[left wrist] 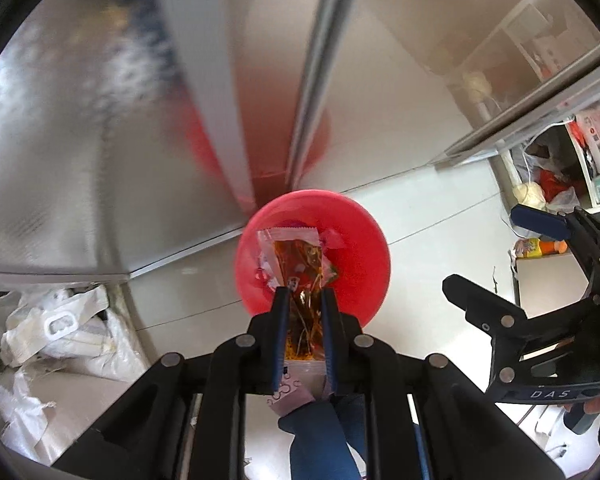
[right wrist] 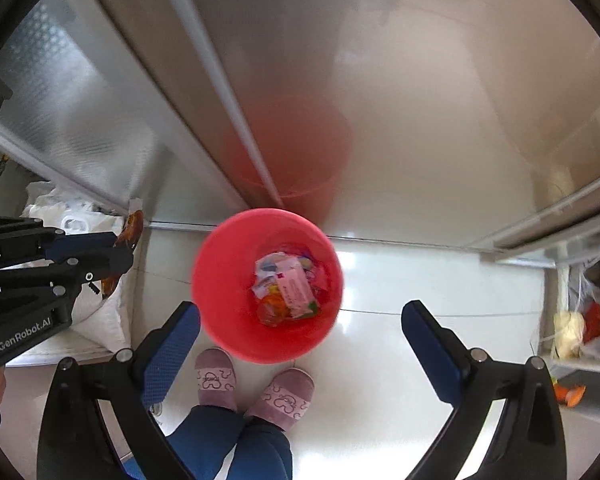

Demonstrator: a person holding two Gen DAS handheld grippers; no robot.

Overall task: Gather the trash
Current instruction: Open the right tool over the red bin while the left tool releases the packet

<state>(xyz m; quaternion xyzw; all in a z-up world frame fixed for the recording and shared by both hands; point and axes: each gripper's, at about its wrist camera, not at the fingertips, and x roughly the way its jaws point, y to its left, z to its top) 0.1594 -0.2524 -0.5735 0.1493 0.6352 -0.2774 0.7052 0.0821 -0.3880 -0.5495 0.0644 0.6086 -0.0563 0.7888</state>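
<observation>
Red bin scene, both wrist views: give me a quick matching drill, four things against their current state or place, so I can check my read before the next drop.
Things:
1. left gripper
2. right gripper
3. red bin
4. purple slippers

States or places:
A. jaws wide apart, nothing between them
B. on the floor just below the bin in the right wrist view
C. shut on a clear snack wrapper
D. on the pale floor by the metal doors, with wrappers inside

Pairs: 1-C, 2-A, 3-D, 4-B
</observation>
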